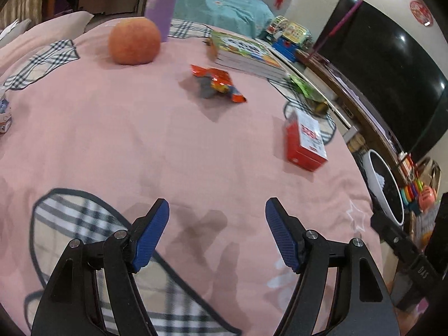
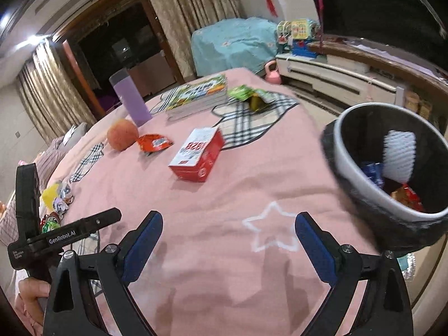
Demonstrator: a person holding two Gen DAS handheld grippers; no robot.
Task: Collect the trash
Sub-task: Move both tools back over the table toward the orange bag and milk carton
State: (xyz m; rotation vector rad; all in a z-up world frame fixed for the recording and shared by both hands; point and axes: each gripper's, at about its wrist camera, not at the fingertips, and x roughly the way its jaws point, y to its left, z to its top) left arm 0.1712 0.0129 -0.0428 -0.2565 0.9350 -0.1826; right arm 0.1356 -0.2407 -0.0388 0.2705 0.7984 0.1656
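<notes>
An orange snack wrapper (image 1: pixel 217 82) lies on the pink bed cover, far ahead of my open, empty left gripper (image 1: pixel 217 210); it also shows in the right wrist view (image 2: pixel 154 142). A red and white carton (image 1: pixel 306 141) lies to its right, also in the right wrist view (image 2: pixel 200 154). A green wrapper (image 1: pixel 303 86) lies near the bed edge, also seen from the right (image 2: pixel 247 93). A black and white trash bin (image 2: pixel 344 151) holds several pieces of trash beside the bed, right of my open, empty right gripper (image 2: pixel 228 224); it also shows in the left wrist view (image 1: pixel 378 182).
An orange fruit (image 1: pixel 134 42), a purple bottle (image 2: pixel 131 96) and a stack of books (image 1: pixel 246 53) stand on the bed (image 1: pixel 112 140). Small wrappers (image 2: pixel 60 198) lie at the left edge. A TV (image 1: pixel 378 70) and a low cabinet (image 2: pixel 336 81) line the right wall.
</notes>
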